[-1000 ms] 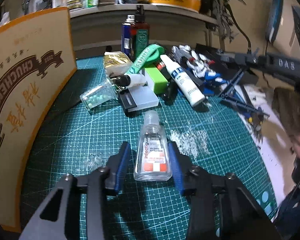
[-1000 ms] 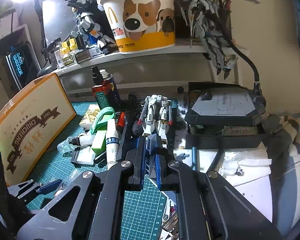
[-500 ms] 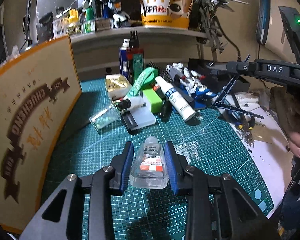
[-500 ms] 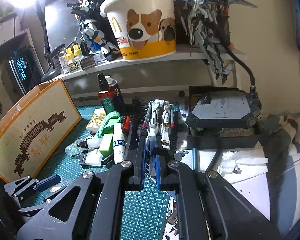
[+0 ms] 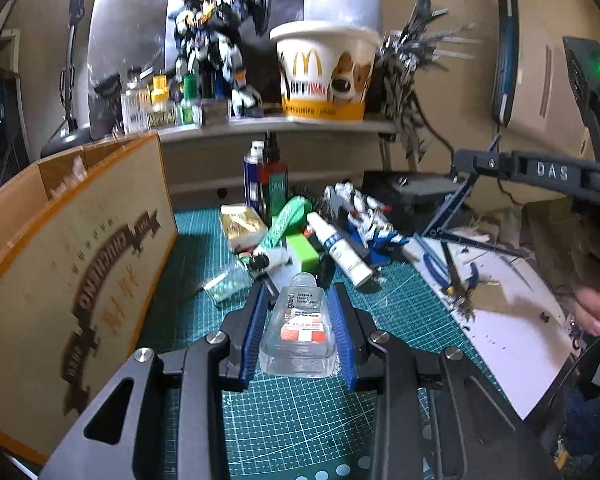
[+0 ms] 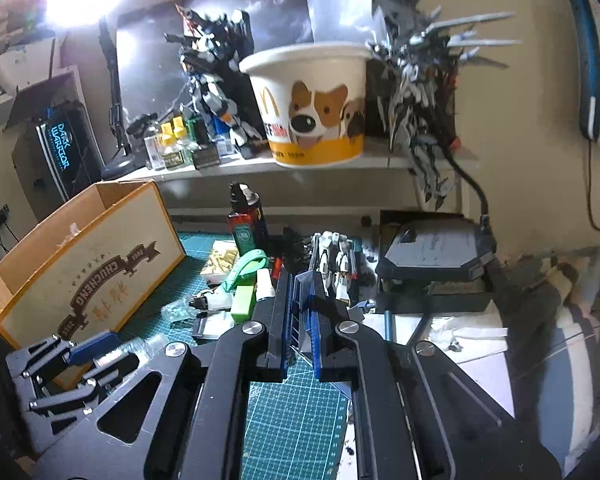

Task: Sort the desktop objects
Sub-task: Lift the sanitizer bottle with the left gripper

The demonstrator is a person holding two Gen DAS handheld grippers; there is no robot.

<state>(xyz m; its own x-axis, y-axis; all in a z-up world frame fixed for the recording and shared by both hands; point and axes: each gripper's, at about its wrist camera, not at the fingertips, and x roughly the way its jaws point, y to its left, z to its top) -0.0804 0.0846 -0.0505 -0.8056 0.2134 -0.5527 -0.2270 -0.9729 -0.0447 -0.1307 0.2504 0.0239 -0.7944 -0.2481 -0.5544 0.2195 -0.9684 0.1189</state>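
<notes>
A tall cardboard box stands open-topped at the left of the green cutting mat covering the surface. Behind lies a heap of clutter, a white glue tube among it. The left gripper has its jaws closed on a clear hand sanitizer bottle, cap forward. The right gripper has its jaws pinched on a thin blue model part.

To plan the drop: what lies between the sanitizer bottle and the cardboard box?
Only bare green mat between the bottle in the left gripper and the box, seen in the left wrist view.
</notes>
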